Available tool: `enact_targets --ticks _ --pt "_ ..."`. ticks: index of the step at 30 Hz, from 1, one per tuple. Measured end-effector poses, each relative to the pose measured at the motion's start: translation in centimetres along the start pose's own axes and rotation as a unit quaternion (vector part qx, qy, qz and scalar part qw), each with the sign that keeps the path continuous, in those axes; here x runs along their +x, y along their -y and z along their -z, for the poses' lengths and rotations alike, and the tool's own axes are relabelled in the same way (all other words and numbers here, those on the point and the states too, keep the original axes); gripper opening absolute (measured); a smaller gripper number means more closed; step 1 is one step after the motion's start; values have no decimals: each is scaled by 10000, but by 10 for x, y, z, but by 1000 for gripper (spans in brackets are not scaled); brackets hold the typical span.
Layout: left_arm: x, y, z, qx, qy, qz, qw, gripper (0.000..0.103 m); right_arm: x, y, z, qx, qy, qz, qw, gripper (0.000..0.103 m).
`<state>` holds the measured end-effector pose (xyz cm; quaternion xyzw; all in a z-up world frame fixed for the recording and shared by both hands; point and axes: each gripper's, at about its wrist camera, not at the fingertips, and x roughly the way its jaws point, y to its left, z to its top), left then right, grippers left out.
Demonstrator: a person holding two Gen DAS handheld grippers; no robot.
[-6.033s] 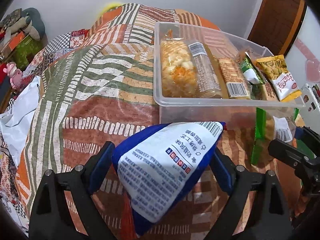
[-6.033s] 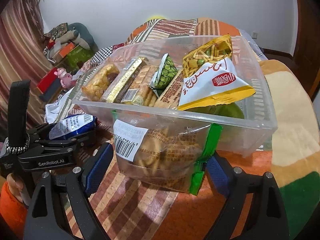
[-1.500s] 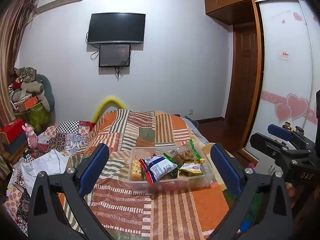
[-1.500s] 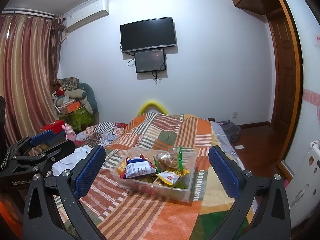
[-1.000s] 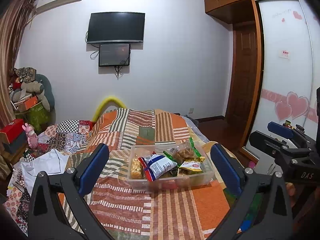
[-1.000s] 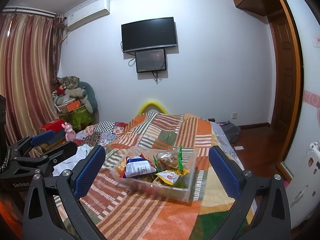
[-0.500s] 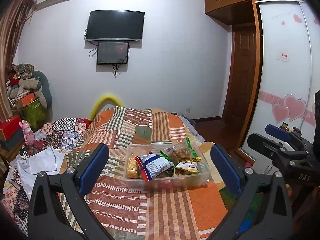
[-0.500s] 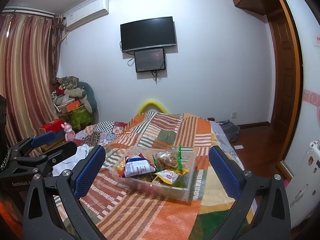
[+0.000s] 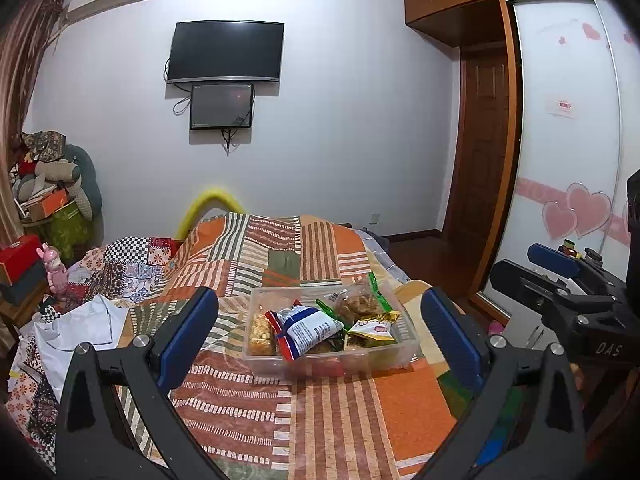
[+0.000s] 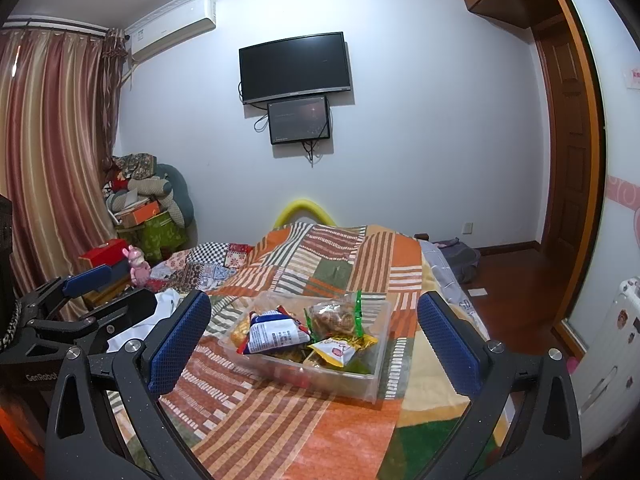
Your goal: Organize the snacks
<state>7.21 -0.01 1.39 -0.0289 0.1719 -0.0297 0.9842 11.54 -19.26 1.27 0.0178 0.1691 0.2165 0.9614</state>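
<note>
White letters "DAS" stand on the black body of the right gripper [image 9: 592, 320] as seen from the left wrist view. "GenRobot", cut off at the edge, is printed on the left gripper [image 10: 72, 308]. The print on the blue-and-white snack bag [image 10: 276, 334] is too small to read.

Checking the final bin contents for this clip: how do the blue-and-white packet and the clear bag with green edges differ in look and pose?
The blue-and-white packet is opaque with printed text; the clear bag with green edges shows brown snacks inside. The packet lies tilted across the left-middle of the clear plastic bin; the bag stands more upright toward the back right. Both rest on top of other snacks, and neither gripper touches them.
</note>
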Motion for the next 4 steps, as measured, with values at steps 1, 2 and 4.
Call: enact_targets --ticks 1,2,4 --pt "0 0 0 -16 -6 10 10000 103 0 0 0 1 -1 0 10000 103" --pt "0 -2 0 -41 -21 21 10000 103 0 0 0 6 -4 -1 10000 103" --pt "2 -4 0 -97 -66 37 9999 103 0 0 0 13 -12 -6 10000 103"
